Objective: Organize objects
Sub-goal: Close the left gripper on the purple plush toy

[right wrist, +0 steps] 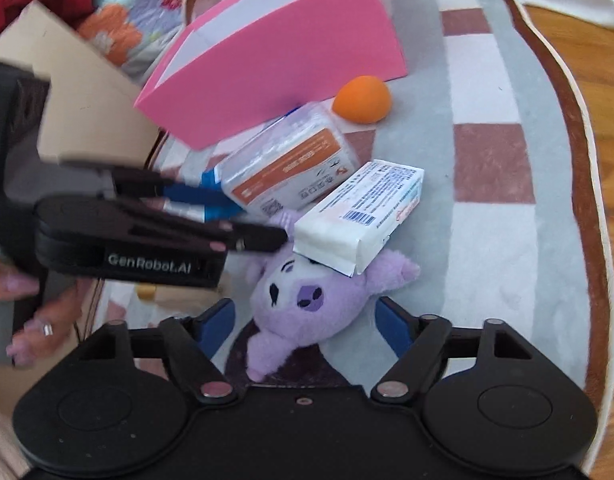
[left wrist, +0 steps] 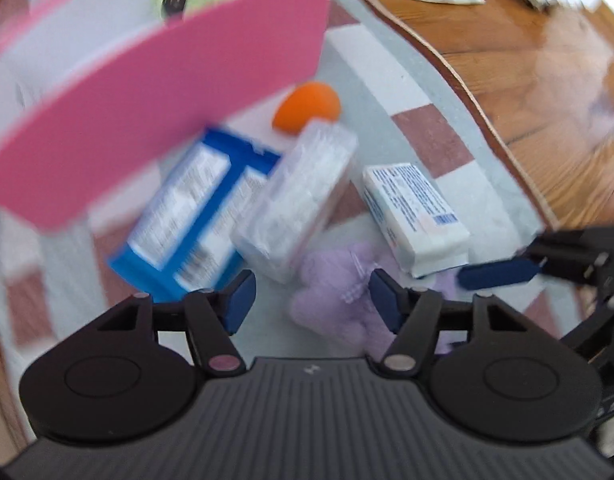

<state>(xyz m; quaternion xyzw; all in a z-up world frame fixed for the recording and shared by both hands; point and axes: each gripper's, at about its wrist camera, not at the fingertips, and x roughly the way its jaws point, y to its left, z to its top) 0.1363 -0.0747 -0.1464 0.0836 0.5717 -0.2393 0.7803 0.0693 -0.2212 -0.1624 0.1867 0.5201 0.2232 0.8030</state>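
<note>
Purple plush animal toy with a stitched face (right wrist: 303, 300) lies on the grey, white and maroon checked rug (right wrist: 503, 240), near the rug's front edge, its head partly under the white paper-wrapped rectangular packet (right wrist: 359, 216). It is judged the likely thing to be lifted next, though that is uncertain.

From left to right in the right wrist view are seen: the left gripper (right wrist: 263, 236), marked "GenRobot.AI", its jaws apart and nothing seen between them; the open pink cardboard box (right wrist: 291, 52); the blue and white flat carton (right wrist: 223, 204); the clear plastic pack with an orange label (right wrist: 291, 168); the plush; the white packet; the orange egg-shaped sponge (right wrist: 361, 98). The right gripper (right wrist: 307, 324) stands open, its pads to either side of the plush's body and apparently not pressing on it.

For a clean pick, the jaws are best closed on the soft body, clear of the packet, so that the packet is not dragged along. The left gripper is best kept aside.

A barcode is visible on the white packet; its fine print and the orange label's characters cannot be read.
</note>
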